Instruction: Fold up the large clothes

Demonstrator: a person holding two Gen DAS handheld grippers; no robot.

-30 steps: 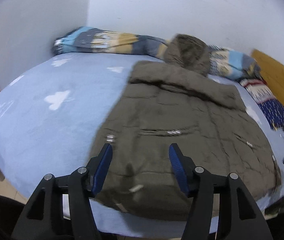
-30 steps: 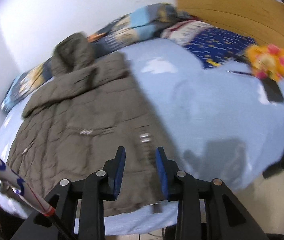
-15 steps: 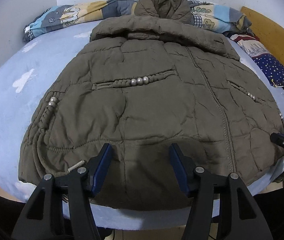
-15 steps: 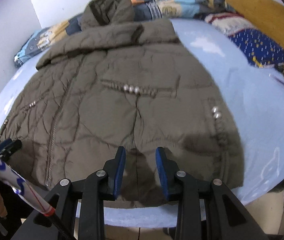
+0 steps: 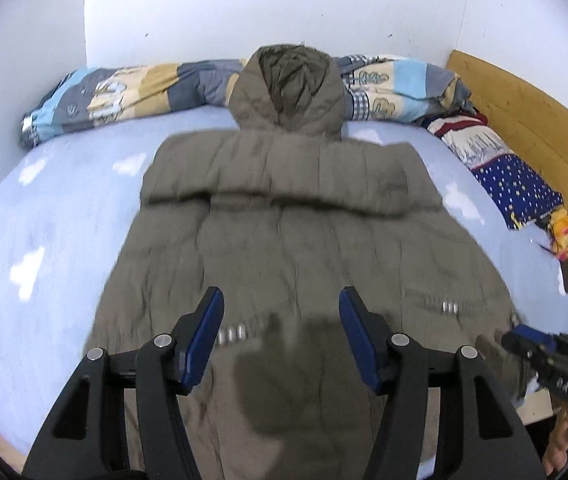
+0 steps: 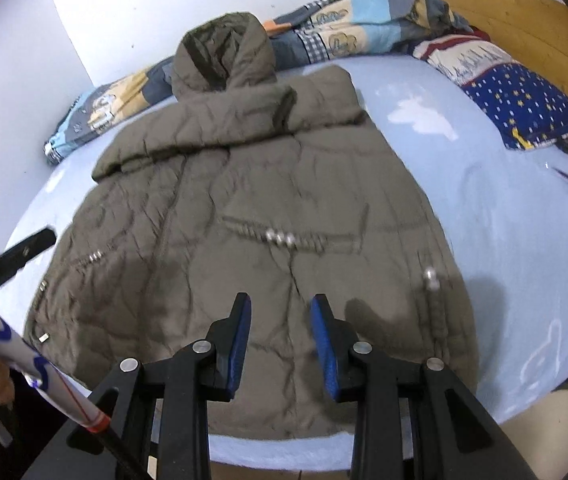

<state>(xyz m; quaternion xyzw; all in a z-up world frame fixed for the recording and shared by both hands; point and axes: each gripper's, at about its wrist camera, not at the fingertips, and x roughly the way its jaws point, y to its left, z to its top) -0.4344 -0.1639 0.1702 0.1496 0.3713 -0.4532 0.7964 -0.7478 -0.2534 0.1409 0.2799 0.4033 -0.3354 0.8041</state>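
Nearest first: the left gripper [image 5: 281, 336] hangs over the coat's bottom half w/ a wide gap between its blue pads, nothing in there. The right gripper [image 6: 280, 338] has a narrower gap but it's also empty, pads not touching fabric. Prob both are just hovering to pick a spot to grab, since the coat isn't folded at all yet imo.

The coat [image 6: 243, 216] lies flat, front up, on the bed [image 6: 504, 240], hem toward the near edge, so at 6 o'clock from its middle. Spread out like that so the sides can be brought in, I'd guess. From the left tool it runs straight out toward 12. The beaded pocket trim [image 6: 279, 237] sits just past the right pads at 12.

Farther out the hood [image 5: 288, 88] is propped on the rolled quilt [image 5: 131, 96] by the wall, quilt running 10 to 2. Pillow [image 6: 524, 108] at approx 2.
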